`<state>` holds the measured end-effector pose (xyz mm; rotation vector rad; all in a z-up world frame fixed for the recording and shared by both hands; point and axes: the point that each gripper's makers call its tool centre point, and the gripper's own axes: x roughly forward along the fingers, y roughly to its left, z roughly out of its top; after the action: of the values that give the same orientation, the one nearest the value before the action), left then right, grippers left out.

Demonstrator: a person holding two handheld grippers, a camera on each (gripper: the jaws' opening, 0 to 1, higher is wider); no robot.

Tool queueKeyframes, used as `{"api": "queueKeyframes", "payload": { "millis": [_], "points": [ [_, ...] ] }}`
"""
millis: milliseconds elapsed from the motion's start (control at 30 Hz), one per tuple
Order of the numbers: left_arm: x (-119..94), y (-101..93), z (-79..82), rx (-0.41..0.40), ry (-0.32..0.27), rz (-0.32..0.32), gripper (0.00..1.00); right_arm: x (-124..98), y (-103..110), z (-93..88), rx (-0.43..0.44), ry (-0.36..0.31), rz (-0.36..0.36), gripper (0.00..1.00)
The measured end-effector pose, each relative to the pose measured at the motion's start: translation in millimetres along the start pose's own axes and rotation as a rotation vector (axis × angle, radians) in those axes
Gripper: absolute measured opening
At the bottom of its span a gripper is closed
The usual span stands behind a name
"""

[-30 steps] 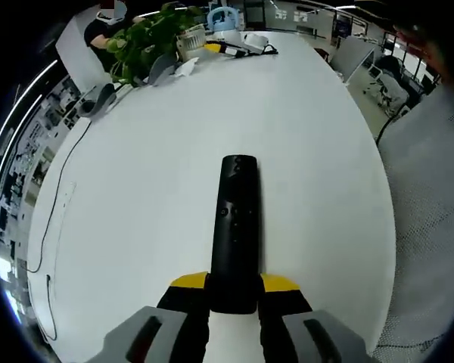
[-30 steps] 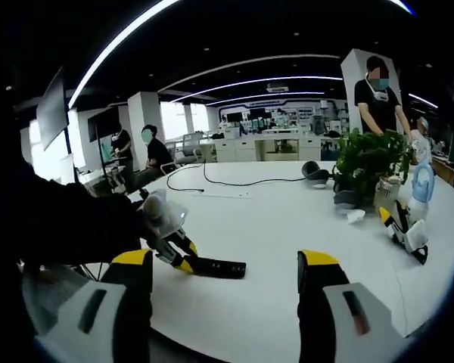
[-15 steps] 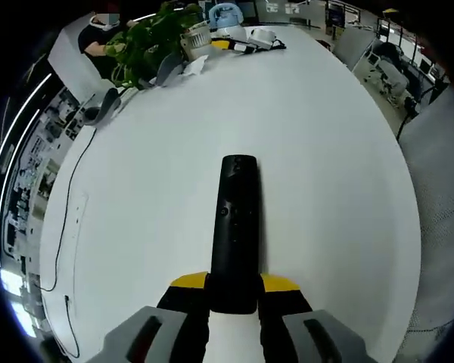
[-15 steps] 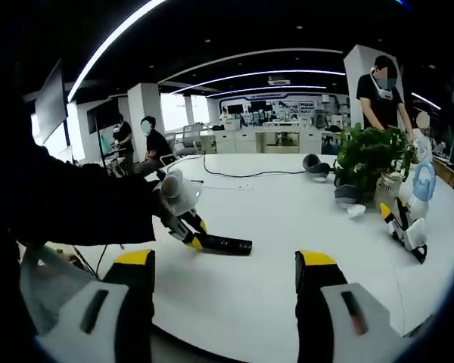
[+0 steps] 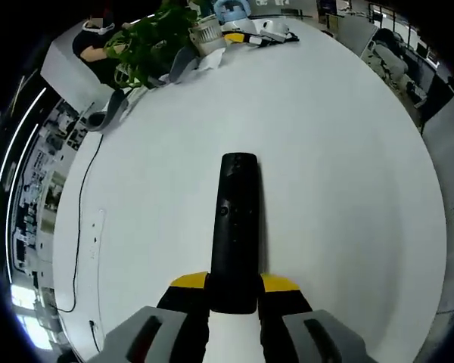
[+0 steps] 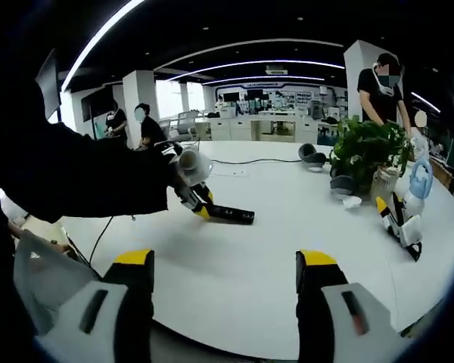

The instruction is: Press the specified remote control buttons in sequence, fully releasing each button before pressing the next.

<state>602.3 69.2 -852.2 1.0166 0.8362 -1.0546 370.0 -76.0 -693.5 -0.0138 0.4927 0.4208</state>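
We've got the left gripper [image 5: 234, 286] w/ jaws clamped on the near end of the black remote [image 5: 235, 227], held out above the white desk [image 5: 325, 151]. Right gripper [image 6: 224, 265] jaws wide apart, nothing between, well back from the remote [image 6: 231, 215]. Potted plant [image 6: 367, 147] at desk's far side.

Hidden, cropped and unreadable parts

Near end of the black remote control [image 5: 235, 231] buried between the yellow-tipped jaws of the left gripper [image 5: 234, 284]; button markings too small to read. In the right gripper view, left gripper [image 6: 197, 204] partly covered by a dark sleeve [image 6: 83, 178], jaw grip on the remote unclear at that size. Far clutter beside the potted plant [image 5: 147, 41] too small to name. Cable [image 5: 82, 227] lost at the white table's [image 5: 340, 151] left rim.
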Motion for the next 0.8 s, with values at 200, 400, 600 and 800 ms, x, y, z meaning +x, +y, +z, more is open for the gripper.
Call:
{"api": "queueKeyframes", "payload": {
  "millis": [200,400,600,800],
  "points": [
    [12.2,15.5,-3.9,0.051,0.026,0.018,0.23,1.9,1.7,-3.4,0.024,0.019,0.010,0.83],
    [20.0,24.4,0.6,0.049,0.031,-0.013,0.24,3.7,1.1,-7.7,0.014,0.045,0.006,0.83],
    [24.9,41.8,2.6,0.067,0.057,-0.004,0.24,5.2,-0.8,-11.3,0.021,0.066,0.002,0.82],
    [26.3,57.6,2.3,0.089,0.078,0.004,0.24,6.3,-1.6,-14.2,0.023,0.081,-0.001,0.81]
  ]
}}
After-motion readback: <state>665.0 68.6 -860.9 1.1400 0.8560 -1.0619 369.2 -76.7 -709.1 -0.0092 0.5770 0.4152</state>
